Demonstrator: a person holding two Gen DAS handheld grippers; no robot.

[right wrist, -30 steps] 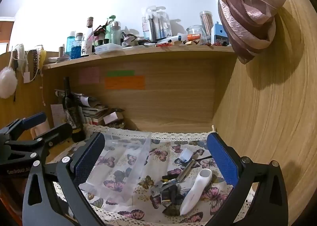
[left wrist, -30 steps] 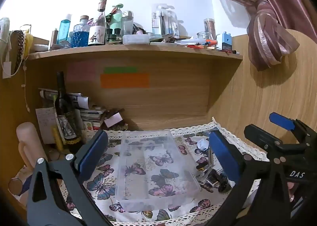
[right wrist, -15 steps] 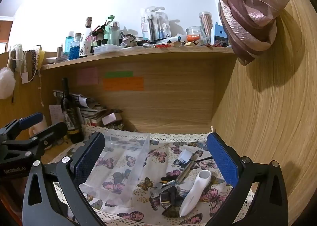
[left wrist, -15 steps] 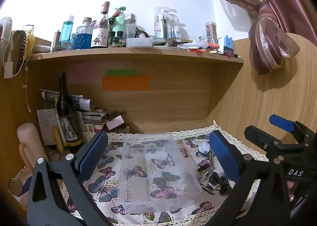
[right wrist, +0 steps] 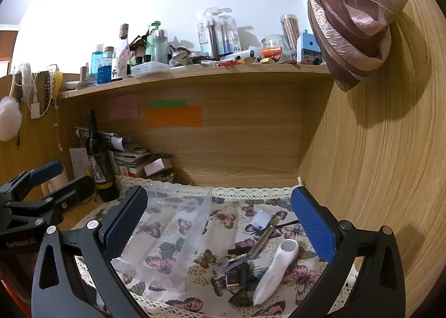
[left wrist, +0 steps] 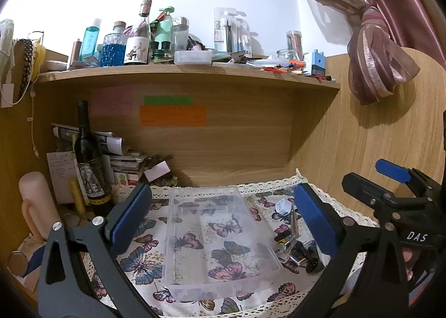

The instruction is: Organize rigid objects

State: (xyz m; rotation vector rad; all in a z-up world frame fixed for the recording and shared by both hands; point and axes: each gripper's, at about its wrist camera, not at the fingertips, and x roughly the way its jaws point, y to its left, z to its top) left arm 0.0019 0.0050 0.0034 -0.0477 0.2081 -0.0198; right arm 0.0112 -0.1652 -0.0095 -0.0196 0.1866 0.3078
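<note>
The shelf [left wrist: 189, 75] overhangs the tabletop [right wrist: 223, 223], capping room above. A wine bottle [left wrist: 87, 156] and paper stack [left wrist: 122, 162] crowd the back left corner; the wooden wall [right wrist: 376, 164] closes the right. Between tray [left wrist: 220, 237] and wall, a clutter of small tools [right wrist: 239, 262] and a white device [right wrist: 274, 272] fills the cloth. The tray's interior lies open from above.
</note>
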